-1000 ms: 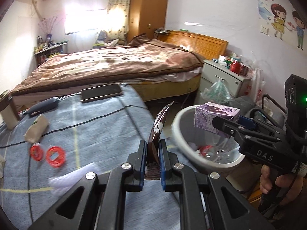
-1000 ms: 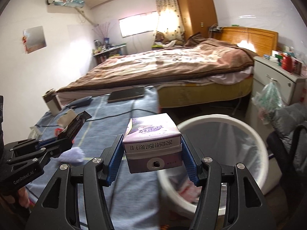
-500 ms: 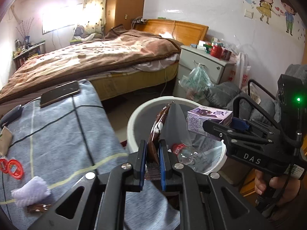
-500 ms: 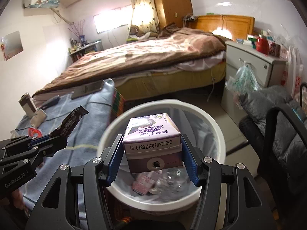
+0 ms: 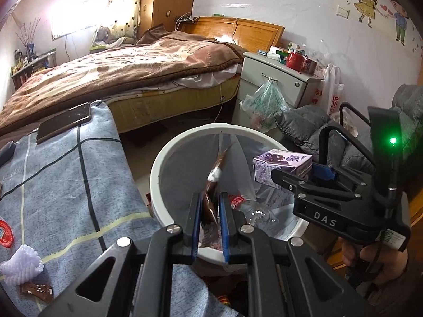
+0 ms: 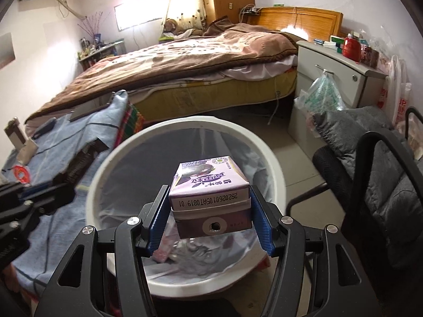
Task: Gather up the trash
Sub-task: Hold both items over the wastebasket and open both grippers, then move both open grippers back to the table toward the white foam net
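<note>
A white trash bin [image 5: 185, 142] with a clear liner stands beside the table; it also shows in the right wrist view [image 6: 267, 148]. My left gripper [image 5: 210, 216] is shut on a brown snack wrapper [image 5: 211, 182] and holds it over the bin's near rim. My right gripper [image 6: 208, 219] is shut on a purple milk carton [image 6: 208, 182] and holds it above the bin's opening; the carton also shows in the left wrist view [image 5: 280, 161]. A clear plastic bottle [image 5: 253, 211] and other trash lie inside the bin.
A table with a blue-grey cloth [image 5: 66, 179] lies left of the bin, with a phone [image 5: 63, 122], a white foam net [image 5: 21, 266], a small brown packet [image 5: 37, 290] and red rings [image 5: 5, 233]. A bed [image 5: 119, 68], a nightstand [image 5: 277, 79] and a grey chair [image 6: 375, 158] surround the bin.
Both grippers have moved from over the table to over the bin, each still holding its item. The bin now sits directly beneath both.
</note>
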`<state>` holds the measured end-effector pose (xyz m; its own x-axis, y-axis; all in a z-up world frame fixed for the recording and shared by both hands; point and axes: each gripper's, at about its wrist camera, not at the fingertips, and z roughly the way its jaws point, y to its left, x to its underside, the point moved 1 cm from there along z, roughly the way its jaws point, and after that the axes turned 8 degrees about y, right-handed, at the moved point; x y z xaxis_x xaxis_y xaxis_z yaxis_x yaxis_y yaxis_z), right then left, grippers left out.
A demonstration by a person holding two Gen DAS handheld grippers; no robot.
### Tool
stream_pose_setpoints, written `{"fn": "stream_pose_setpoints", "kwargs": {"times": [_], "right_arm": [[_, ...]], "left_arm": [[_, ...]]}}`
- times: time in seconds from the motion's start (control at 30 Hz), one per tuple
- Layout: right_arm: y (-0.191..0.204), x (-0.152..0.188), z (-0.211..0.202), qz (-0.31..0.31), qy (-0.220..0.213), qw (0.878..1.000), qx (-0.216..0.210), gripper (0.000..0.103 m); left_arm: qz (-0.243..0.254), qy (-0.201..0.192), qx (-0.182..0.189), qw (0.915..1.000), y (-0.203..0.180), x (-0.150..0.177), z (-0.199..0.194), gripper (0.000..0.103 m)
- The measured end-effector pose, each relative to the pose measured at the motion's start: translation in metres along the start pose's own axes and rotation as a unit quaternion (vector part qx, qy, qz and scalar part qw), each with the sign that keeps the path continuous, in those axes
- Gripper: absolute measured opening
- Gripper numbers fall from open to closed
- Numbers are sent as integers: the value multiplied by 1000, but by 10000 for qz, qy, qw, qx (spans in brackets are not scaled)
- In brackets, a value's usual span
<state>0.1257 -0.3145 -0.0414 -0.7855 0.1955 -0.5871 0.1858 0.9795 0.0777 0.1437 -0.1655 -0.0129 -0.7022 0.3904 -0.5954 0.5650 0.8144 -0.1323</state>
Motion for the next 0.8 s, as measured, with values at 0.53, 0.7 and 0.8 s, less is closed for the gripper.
{"fn": "stream_pose_setpoints", "kwargs": {"times": [0.53, 0.7, 0.8], "right_arm": [[4, 0, -7, 57, -73, 10000, -4, 62], [9, 1, -14, 116, -210, 9997, -86, 62], [12, 2, -20, 154, -288, 9993, -158, 62]], "left_arm": [[-234, -101, -34, 9997, 16, 6, -10, 45], [-299, -211, -146, 9992, 21, 12, -22, 45], [-298, -299, -228, 9988, 25, 15, -30, 45]]}}
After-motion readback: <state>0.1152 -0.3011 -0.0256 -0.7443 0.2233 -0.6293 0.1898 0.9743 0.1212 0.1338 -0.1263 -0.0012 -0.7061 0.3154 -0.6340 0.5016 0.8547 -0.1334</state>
